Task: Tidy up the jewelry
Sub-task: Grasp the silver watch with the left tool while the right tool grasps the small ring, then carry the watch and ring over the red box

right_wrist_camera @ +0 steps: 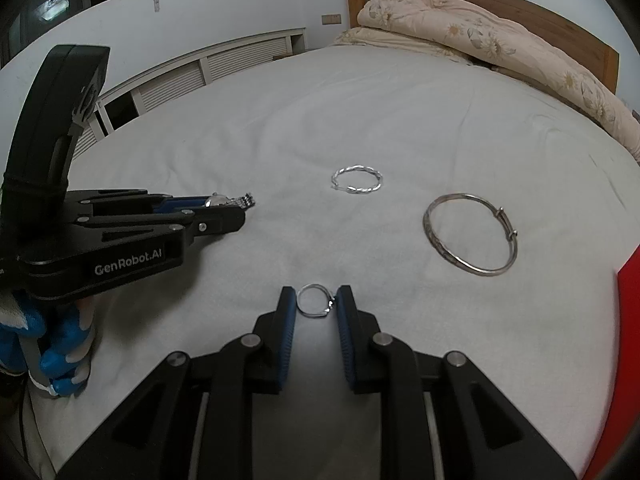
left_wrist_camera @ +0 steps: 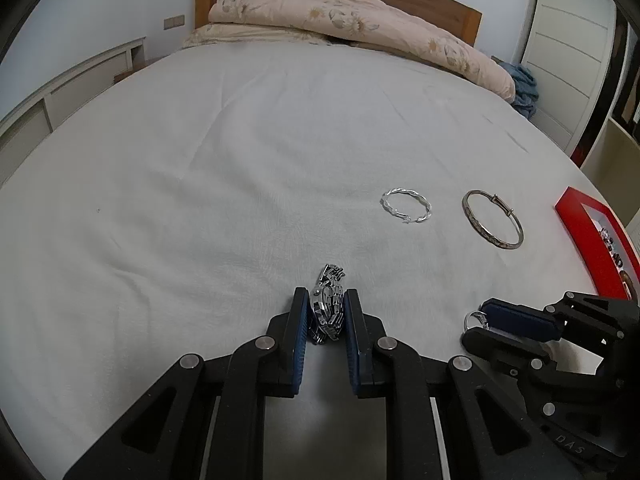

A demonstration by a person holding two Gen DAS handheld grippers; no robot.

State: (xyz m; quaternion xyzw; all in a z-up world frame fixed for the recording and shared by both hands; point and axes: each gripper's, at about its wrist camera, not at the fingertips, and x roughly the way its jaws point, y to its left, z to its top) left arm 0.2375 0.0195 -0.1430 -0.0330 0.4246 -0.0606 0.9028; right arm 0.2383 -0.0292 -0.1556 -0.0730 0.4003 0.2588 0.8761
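Watch [left_wrist_camera: 326,308]: metal link band, bunched, held between the blue pads of the left gripper [left_wrist_camera: 326,312], band end poking forward past the fingertips, low over the bed sheet [left_wrist_camera: 200,200]

Small ring [right_wrist_camera: 315,301]: thin silver loop, lying flat between the tips of the right gripper [right_wrist_camera: 315,304]; fingers narrow, both pads touching or nearly touching its rim; whether it is lifted or resting on the sheet cannot be told

Twisted bangle [right_wrist_camera: 357,180]: loose on the sheet, ahead of both grippers

Plain bangle [right_wrist_camera: 470,234]: loose, clasp side away, ahead-right of the right gripper, which is the nearer

Red box [left_wrist_camera: 592,236]: far right, open, beads inside; right gripper nearer. Judged destination

Views: left wrist shows the box interior; right wrist shows only a red edge, plus the left gripper side-on
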